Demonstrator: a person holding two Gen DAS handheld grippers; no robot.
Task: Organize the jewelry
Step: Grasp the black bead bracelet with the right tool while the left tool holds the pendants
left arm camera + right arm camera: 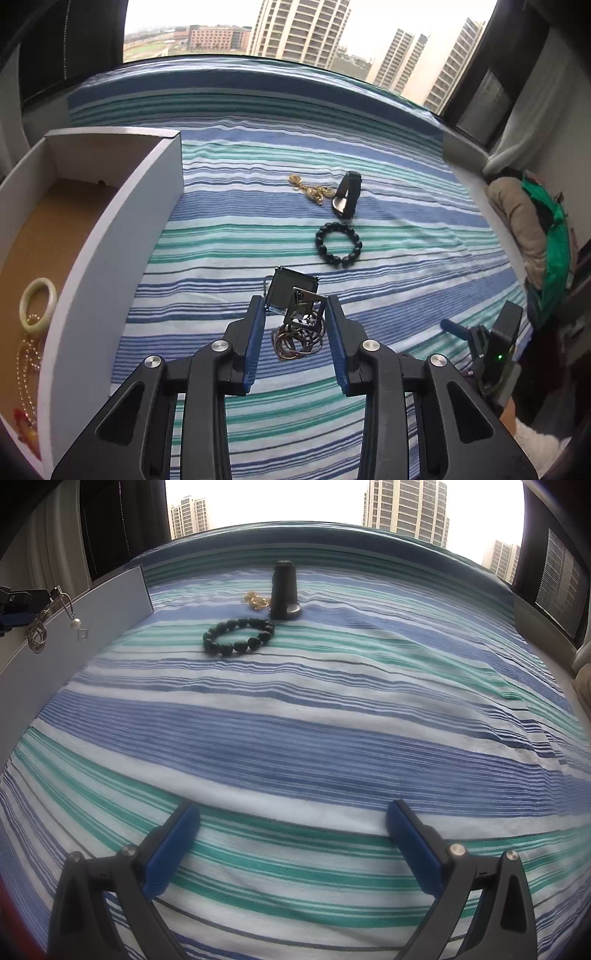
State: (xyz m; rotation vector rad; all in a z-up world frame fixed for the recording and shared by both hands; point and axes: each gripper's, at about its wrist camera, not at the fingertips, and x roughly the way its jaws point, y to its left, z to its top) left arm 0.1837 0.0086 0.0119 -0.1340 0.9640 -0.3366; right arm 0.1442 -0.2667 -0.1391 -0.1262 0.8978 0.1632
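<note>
My left gripper (295, 308) is shut on a chain necklace with square pendants (297, 306); its coiled chain hangs between the fingers above the bed. In the right wrist view the same necklace (44, 624) dangles from the left gripper at the far left, beside the box wall, with a pearl drop. A black bead bracelet (338, 244) (239, 636), a black watch (347, 194) (283, 590) and a gold chain (312, 190) (255, 600) lie on the striped bedspread. My right gripper (293, 821) is open and empty, low over the bedspread.
A white cardboard box (110, 236) (74, 635) stands at the left; it holds a pale jade bangle (38, 303), a bead necklace (26, 373) and an orange piece. The right gripper shows at the right edge (495, 347). Pillow and green cloth (546, 236) lie at far right.
</note>
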